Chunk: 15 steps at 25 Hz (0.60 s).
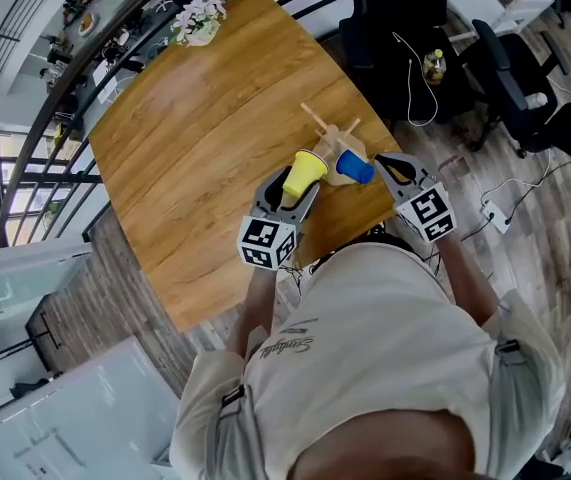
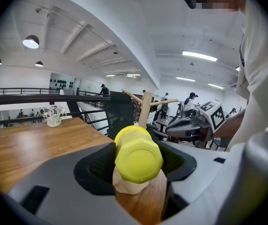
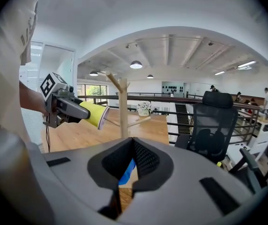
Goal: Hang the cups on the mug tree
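A person stands at a wooden desk (image 1: 205,148) with tongs in each hand. The left tongs (image 1: 300,182) are clenched on a yellow cup (image 1: 307,169), held off the desk with its mouth facing the mug tree (image 1: 327,133) and close to the pegs. The tree stands near the desk's right edge with nothing hanging on it. A blue cup (image 1: 355,168) lies tilted at the tree's base, touching the tips of the right tongs (image 3: 133,144). Those tongs are clenched. A blue sliver shows in the gap below the tips, but I cannot tell whether they pinch the cup.
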Tool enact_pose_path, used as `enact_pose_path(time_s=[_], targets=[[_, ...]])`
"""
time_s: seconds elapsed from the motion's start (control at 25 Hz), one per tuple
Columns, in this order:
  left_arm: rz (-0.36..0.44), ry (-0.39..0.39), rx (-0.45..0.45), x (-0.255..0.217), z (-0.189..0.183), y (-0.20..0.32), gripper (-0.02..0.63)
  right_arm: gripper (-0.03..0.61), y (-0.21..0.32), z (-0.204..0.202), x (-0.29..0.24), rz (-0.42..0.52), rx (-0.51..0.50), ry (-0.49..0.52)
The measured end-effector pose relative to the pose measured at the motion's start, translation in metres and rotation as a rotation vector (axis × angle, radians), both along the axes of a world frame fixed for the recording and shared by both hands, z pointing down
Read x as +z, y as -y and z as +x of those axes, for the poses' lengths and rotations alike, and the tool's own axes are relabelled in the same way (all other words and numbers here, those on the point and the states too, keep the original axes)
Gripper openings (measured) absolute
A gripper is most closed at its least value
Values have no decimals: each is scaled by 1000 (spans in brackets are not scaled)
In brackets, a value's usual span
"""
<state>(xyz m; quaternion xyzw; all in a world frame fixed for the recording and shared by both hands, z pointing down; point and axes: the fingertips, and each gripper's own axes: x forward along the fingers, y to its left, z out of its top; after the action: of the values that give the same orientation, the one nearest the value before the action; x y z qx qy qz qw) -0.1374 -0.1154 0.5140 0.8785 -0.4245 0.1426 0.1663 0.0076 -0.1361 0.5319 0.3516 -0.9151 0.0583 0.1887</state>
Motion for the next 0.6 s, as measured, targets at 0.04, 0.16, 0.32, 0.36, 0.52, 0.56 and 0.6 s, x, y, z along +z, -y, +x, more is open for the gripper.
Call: enact_pose_path(time_s=[0.04, 0.16, 0.32, 0.36, 0.52, 0.56, 0.6], targets=[[-6, 1, 5, 2, 1, 1, 273, -8, 1, 2, 0, -2, 12, 0], [-17, 5, 17, 5, 3, 3, 273, -8, 3, 4, -2, -4, 31, 14], [-24, 10, 30, 10, 8, 8, 273, -8, 1, 4, -2, 6, 11, 6], [-27, 13, 32, 12, 8, 9, 273, -8, -1, 3, 0, 6, 6, -3], [-44, 22, 44, 18, 12, 11, 273, -8, -9, 5, 3, 2, 13, -12], [-48, 26, 47, 19, 14, 12, 273, -8, -9, 6, 3, 3, 18, -9], [-53, 29, 51, 21, 15, 13, 273, -8, -9, 8, 4, 3, 25, -5]])
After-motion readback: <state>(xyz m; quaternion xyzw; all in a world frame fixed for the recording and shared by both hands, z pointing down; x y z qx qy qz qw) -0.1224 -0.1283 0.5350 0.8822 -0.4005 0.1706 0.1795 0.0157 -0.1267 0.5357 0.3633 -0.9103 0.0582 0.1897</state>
